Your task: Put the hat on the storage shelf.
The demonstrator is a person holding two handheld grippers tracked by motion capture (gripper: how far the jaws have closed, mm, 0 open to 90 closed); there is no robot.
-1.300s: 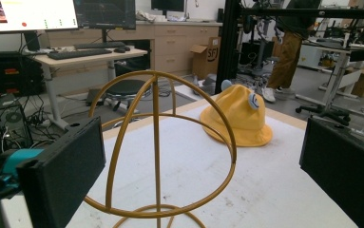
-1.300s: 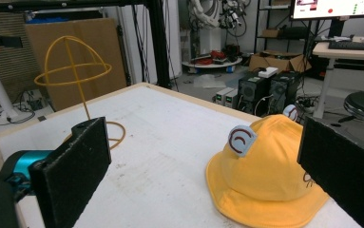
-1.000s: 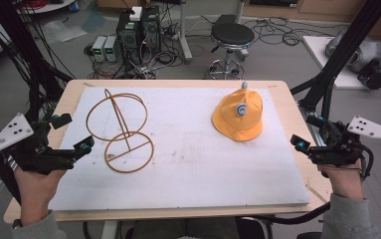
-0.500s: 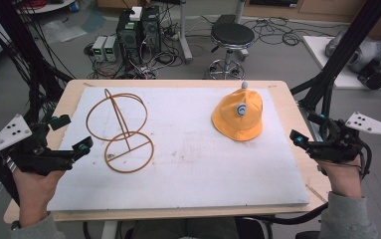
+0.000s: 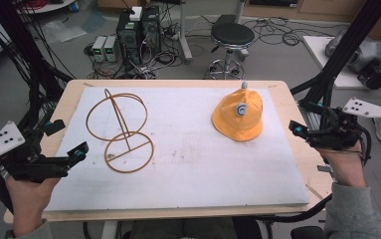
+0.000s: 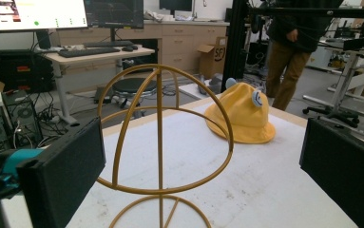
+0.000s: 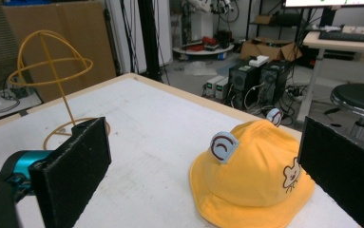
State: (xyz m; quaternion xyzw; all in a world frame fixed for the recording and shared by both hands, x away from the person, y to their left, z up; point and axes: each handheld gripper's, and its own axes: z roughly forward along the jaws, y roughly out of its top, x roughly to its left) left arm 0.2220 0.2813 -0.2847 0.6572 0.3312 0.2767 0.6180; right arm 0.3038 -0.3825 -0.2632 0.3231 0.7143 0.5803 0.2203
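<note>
On the white surface (image 5: 188, 159), a yellow fabric bucket hat (image 5: 238, 115) and gold wire hat stand (image 5: 121, 130) were flanked by the left gripper (image 5: 64, 142) and right gripper (image 5: 300, 119), jaws held wide.

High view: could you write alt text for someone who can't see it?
A yellow hat lies at the right of a white table, a wire stand stands at the left. A person's hands hold an open tool at each side, left and right, touching neither.

Yellow bucket hat (image 5: 238, 115) sits brim-down on the worktop's far right; wire hat stand (image 5: 121, 130) stands upright at the left, well apart.
</note>
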